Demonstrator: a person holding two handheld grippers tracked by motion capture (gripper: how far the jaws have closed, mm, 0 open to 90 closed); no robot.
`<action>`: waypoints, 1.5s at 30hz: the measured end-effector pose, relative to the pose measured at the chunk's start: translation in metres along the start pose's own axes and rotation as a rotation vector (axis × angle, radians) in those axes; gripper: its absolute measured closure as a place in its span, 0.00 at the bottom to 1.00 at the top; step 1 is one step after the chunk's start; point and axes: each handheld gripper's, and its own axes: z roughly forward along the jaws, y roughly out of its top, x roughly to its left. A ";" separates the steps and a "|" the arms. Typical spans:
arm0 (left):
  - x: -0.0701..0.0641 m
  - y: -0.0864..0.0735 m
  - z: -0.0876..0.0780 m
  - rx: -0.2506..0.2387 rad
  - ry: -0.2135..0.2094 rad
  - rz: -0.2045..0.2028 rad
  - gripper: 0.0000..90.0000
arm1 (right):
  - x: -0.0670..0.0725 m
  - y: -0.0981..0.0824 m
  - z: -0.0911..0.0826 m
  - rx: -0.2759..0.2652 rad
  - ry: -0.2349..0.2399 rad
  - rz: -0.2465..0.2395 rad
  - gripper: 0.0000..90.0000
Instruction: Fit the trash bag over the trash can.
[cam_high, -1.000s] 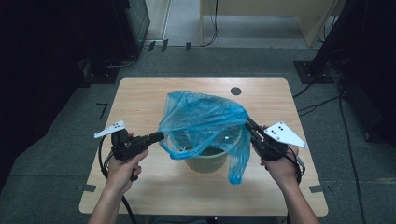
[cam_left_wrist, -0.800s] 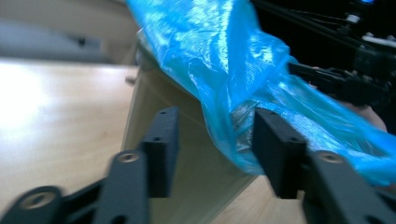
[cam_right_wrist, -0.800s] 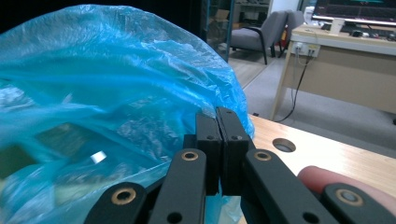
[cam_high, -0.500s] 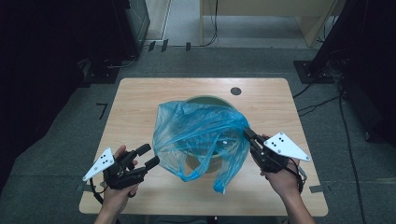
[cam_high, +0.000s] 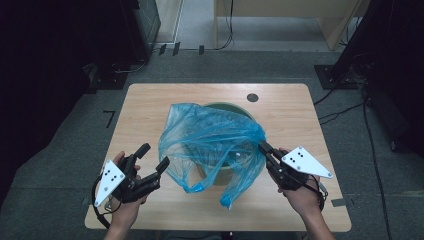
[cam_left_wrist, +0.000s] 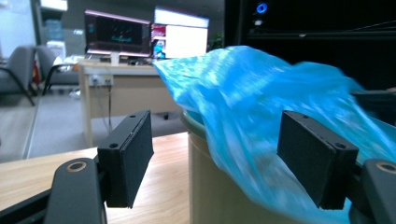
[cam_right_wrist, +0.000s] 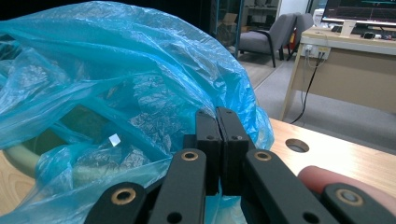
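Centrally, a blue bag (cam_high: 215, 145) lies draped over the bin (cam_high: 227, 172) at mid-table, covering most of the rim; the bin's far edge shows at twelve o'clock of the bag, and loose tails hang down toward six o'clock. Thin film, very light, soft and slippery by the look of it; it will crumple, slide and catch air rather than hold a shape, and could tear if pulled hard across the rim. Best purchase, in my judgement, is on a hem or a gathered fold at the mouth, pinched flat between the pads, not on the ballooned middle. Right gripper (cam_high: 265, 149), at four o'clock of the bin, has its jaws closed tight on the bag's edge, film trapped between the pads (cam_right_wrist: 208, 140). Left gripper (cam_high: 152, 157), at eight o'clock and just beside the bag, has just been opening its jaws; they stand apart with nothing pinched, though the bag shows past the right-hand pad (cam_left_wrist: 315, 158) in the left gripper view. Table (cam_high: 150, 105) is bare wood elsewhere, with a cable hole (cam_high: 252, 97) at one o'clock.
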 end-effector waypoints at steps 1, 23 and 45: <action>0.001 0.002 0.004 0.012 -0.002 -0.014 0.29 | 0.000 0.000 -0.001 0.001 0.000 -0.002 1.00; -0.003 -0.009 -0.027 0.386 -0.470 -0.121 0.98 | 0.010 -0.003 -0.048 0.021 0.097 -0.011 1.00; 0.011 0.006 0.030 0.211 -0.187 0.044 0.86 | -0.011 -0.004 -0.009 0.042 0.064 -0.055 0.96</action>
